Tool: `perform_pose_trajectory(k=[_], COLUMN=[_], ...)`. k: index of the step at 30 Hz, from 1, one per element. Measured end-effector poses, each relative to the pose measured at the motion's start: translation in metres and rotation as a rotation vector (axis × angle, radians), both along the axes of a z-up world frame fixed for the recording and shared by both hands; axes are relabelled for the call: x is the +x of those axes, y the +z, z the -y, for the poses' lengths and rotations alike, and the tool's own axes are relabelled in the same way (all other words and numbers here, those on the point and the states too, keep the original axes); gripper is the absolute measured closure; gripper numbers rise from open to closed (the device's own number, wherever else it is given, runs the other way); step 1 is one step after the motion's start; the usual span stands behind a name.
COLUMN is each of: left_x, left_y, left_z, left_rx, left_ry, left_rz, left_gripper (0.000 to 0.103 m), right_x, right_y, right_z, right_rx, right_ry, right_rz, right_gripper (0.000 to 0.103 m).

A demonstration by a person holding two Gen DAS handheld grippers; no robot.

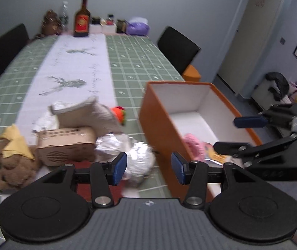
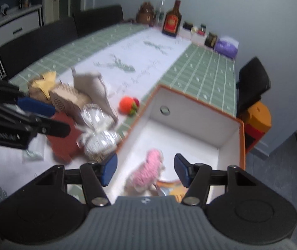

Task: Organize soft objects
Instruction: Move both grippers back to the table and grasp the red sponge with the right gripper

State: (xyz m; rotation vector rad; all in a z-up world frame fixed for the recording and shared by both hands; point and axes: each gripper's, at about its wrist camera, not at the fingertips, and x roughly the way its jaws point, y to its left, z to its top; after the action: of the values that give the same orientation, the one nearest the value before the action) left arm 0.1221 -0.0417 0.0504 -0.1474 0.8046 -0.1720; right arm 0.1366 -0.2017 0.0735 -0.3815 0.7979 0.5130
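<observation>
An orange box [image 1: 159,125] with a white inside stands at the table's right edge; it also shows in the right wrist view [image 2: 241,145]. A pink knitted toy [image 2: 148,170] lies in it, also seen in the left wrist view [image 1: 192,143]. My right gripper [image 2: 145,169] is open and empty above that toy. My left gripper [image 1: 148,167] is open and empty, low over the table beside the box's left wall. Left of the box lie a brown plush bear [image 1: 13,162], a beige pillow [image 1: 90,114], an orange plush fruit [image 2: 127,104] and clear wrapped bundles [image 1: 127,152].
A cardboard speaker box [image 1: 65,143] and a dark red flat item [image 2: 65,139] sit among the soft things. Bottles and jars [image 1: 82,18] line the table's far end. Black chairs [image 1: 177,48] stand on both sides. An orange stool [image 2: 257,116] is beyond the box.
</observation>
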Motion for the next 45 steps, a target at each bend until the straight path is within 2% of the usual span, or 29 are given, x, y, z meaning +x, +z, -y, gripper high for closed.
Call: perform_pose_trajectory(k=[4, 5, 10, 16, 20, 25, 29, 35, 43, 45], left_x=[-0.026, -0.03, -0.047, -0.062, -0.075, -0.081, -0.08, -0.077, -0.071, -0.069], left_y=[-0.011, -0.013, -0.03, -0.05, -0.07, -0.093, -0.101, -0.104, -0.109, -0.109], left_z=[-0.021, -0.026, -0.047, -0.086, -0.095, -0.102, -0.108, -0.115, -0.127, -0.13], left_rx=[0.069, 0.091, 0.197, 0.213, 0.259, 0.214, 0.176, 0.208, 0.193, 0.187], left_ry=[0.06, 0.073, 0.153, 0.211, 0.183, 0.173, 0.159, 0.182, 0.237, 0.245], left_rz=[0.104, 0.11, 0.095, 0.031, 0.03, -0.007, -0.017, 0.014, 0.027, 0.031], left_gripper=[0.026, 0.025, 0.027, 0.036, 0.036, 0.036, 0.036, 0.036, 0.036, 0.036], right_x=[-0.01, -0.012, -0.02, -0.025, -0.032, -0.036, -0.037, -0.041, -0.032, -0.031], right_y=[0.001, -0.002, -0.022, -0.052, -0.074, -0.1, -0.121, -0.137, -0.157, -0.159], right_z=[-0.023, -0.031, -0.063, -0.093, -0.11, -0.125, -0.13, -0.133, -0.141, -0.143], right_rx=[0.062, 0.077, 0.1, 0.098, 0.108, 0.103, 0.073, 0.103, 0.155, 0.169], right_ry=[0.022, 0.03, 0.067, 0.071, 0.091, 0.1, 0.055, 0.005, -0.11, -0.127], right_rz=[0.024, 0.021, -0.007, -0.045, -0.054, -0.064, -0.033, -0.024, -0.062, -0.064], right_gripper=[0.037, 0.037, 0.037, 0.037, 0.037, 0.037, 0.037, 0.037, 0.037, 0.043])
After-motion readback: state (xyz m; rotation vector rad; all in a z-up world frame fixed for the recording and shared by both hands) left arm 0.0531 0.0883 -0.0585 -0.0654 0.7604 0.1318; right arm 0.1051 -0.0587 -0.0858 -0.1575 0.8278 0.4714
